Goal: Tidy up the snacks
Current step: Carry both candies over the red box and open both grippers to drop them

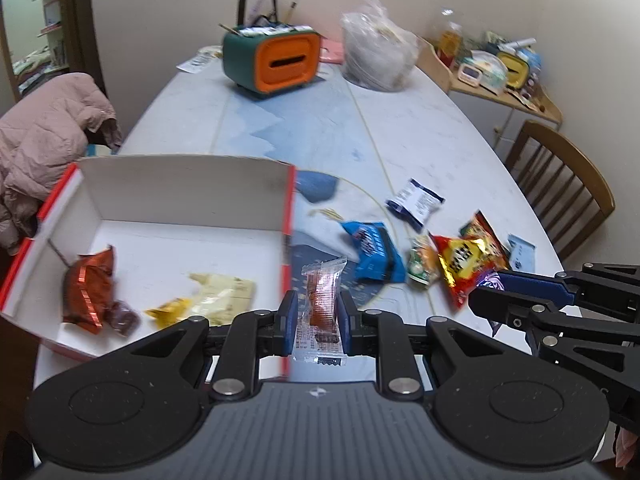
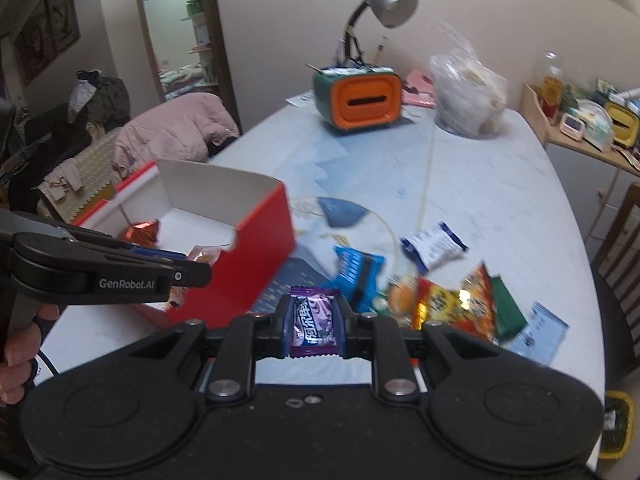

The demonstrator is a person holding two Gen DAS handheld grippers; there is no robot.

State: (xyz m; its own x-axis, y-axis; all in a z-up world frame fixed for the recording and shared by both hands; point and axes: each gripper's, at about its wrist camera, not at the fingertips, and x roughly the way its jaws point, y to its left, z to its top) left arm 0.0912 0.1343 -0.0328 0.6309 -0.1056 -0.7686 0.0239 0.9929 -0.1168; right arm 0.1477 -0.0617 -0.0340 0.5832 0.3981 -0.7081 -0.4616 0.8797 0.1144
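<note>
Two sets of fingers clamped: left gripper (image 1: pixel 319 312) on clear orange-filled packet (image 1: pixel 321 307), right gripper (image 2: pixel 313 322) on purple candy (image 2: pixel 313 322). Red box (image 1: pixel 168 236) at ten o'clock; loose snacks (image 1: pixel 464 260) on counter (image 1: pixel 400 128) at two.

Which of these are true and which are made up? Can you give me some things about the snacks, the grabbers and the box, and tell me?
1. The left gripper holds a clear packet with an orange-brown snack. True.
2. The right gripper is empty. False: it is shut on a purple candy packet.
3. The red box already has snacks in it. True: a shiny copper-red packet and a pale yellow packet lie inside.
4. The blue packet is inside the box. False: it lies on the table, beside the box.
5. The orange-fronted green holder stands at the far end of the table. True.
</note>
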